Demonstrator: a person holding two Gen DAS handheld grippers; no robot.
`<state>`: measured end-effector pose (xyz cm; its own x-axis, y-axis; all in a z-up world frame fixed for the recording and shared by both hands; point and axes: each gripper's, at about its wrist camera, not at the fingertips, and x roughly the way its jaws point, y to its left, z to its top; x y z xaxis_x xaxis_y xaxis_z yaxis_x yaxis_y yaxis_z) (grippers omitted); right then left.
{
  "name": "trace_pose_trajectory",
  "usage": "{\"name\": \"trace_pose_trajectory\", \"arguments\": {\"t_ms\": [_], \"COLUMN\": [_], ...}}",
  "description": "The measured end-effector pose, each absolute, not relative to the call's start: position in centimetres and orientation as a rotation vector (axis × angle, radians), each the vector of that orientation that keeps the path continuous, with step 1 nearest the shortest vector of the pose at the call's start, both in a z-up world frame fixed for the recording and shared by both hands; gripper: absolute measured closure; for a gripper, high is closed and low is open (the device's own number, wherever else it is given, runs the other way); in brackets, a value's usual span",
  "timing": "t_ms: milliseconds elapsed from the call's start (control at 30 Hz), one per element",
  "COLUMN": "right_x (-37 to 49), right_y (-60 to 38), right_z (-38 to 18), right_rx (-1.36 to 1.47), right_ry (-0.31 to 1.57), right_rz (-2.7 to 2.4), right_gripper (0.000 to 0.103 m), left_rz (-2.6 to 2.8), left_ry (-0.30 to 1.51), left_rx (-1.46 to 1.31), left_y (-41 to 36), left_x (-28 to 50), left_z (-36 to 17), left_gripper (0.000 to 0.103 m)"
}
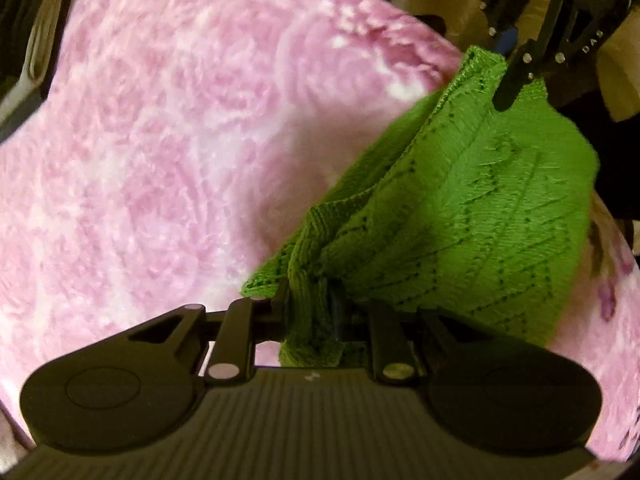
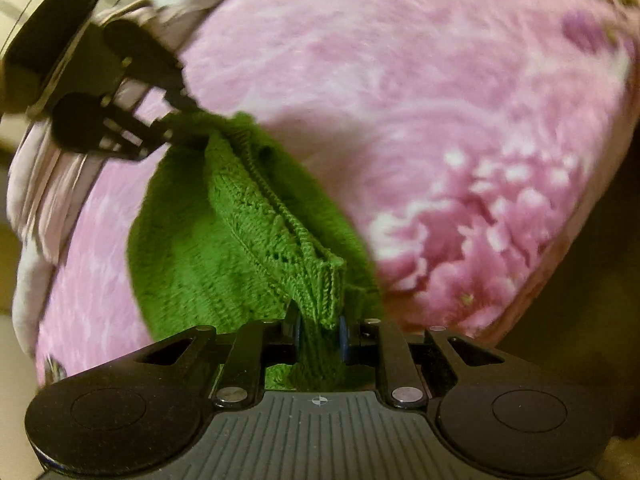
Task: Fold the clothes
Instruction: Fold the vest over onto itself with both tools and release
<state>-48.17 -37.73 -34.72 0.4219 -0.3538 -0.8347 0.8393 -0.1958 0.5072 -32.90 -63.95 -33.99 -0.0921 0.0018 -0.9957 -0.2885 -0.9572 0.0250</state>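
Left wrist view: one green knitted garment point(image 1: 460, 208) hangs between two grippers above one pink floral blanket point(image 1: 160, 140). The left gripper point(image 1: 316, 308) has its jaws drawn nearly together, clamped on a bunched ribbed edge of the garment; knit fills the narrow gap between the two fingers and spills below them. In the same view the right gripper point(image 1: 516, 84) appears at upper right, its dark fingers pinching the opposite corner of the garment, so the fabric spans from one gripper to the other in a sagging fold. Right wrist view: the right gripper point(image 2: 320, 328) shows two blue pads point(image 2: 343, 336), one on each finger, pressed against a gathered strip of green knit; the jaws stand only slightly apart, the gap taken up by fabric. The left gripper point(image 2: 176, 128) is visible at upper left, holding the far end of the garment point(image 2: 224, 240). The garment body droops toward the blanket point(image 2: 440, 100); motion blur leaves it unclear whether the lowest fold touches the blanket, though it appears to rest lightly on it. One pale bundle of cloth point(image 2: 44, 184) lies at the blanket's left edge.
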Motion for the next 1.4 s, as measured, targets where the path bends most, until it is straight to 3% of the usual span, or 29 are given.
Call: {"name": "trace_pose_trajectory", "arguments": {"t_ms": [67, 133, 267, 367, 433, 500, 700, 833, 1033, 1267, 1400], "right_x": [-48.9, -49.2, -49.0, -48.0, -46.7, -45.1, -43.6, -44.8, -45.1, -44.0, -41.9], "right_y": [-37.6, -37.1, -35.6, -34.2, -33.8, -34.2, -36.8, -36.8, -35.1, -33.4, -31.9], "right_z": [-34.8, -34.3, -31.5, -28.7, -27.6, -28.0, -32.5, -33.5, -33.2, -29.7, -26.2], "right_rx": [1.396, 1.399, 1.342, 1.240, 1.191, 1.195, 1.251, 1.236, 1.292, 1.339, 1.341], "right_ry": [0.445, 0.455, 0.477, 0.446, 0.422, 0.397, 0.427, 0.368, 0.314, 0.441, 0.443], "right_rz": [-1.177, -1.219, -1.349, -1.466, -1.482, -1.431, -1.362, -1.369, -1.383, -1.483, -1.514], "right_gripper": [0.084, 0.071, 0.068, 0.068, 0.068, 0.068, 0.068, 0.069, 0.069, 0.066, 0.043], "left_rz": [2.200, 2.267, 2.432, 2.531, 2.592, 2.621, 2.596, 2.600, 2.600, 2.700, 2.777], "left_ry": [0.313, 0.284, 0.181, 0.162, 0.022, -0.097, -0.147, -0.182, -0.210, -0.363, -0.497], "left_rx": [-1.986, -2.008, -2.034, -2.057, -2.018, -1.974, -1.979, -1.971, -1.976, -2.055, -2.050], "left_y": [-64.4, -65.2, -66.4, -65.9, -65.4, -64.7, -63.9, -64.9, -65.2, -63.4, -60.7], "left_x": [-32.8, -32.3, -29.5, -27.2, -26.0, -25.6, -27.9, -28.6, -28.5, -25.8, -22.1], "left_z": [-34.2, -33.5, -30.3, -28.3, -27.5, -28.1, -33.9, -36.0, -35.7, -31.9, -28.7], "left_gripper": [0.075, 0.066, 0.066, 0.072, 0.072, 0.072, 0.071, 0.066, 0.066, 0.071, 0.069]}}
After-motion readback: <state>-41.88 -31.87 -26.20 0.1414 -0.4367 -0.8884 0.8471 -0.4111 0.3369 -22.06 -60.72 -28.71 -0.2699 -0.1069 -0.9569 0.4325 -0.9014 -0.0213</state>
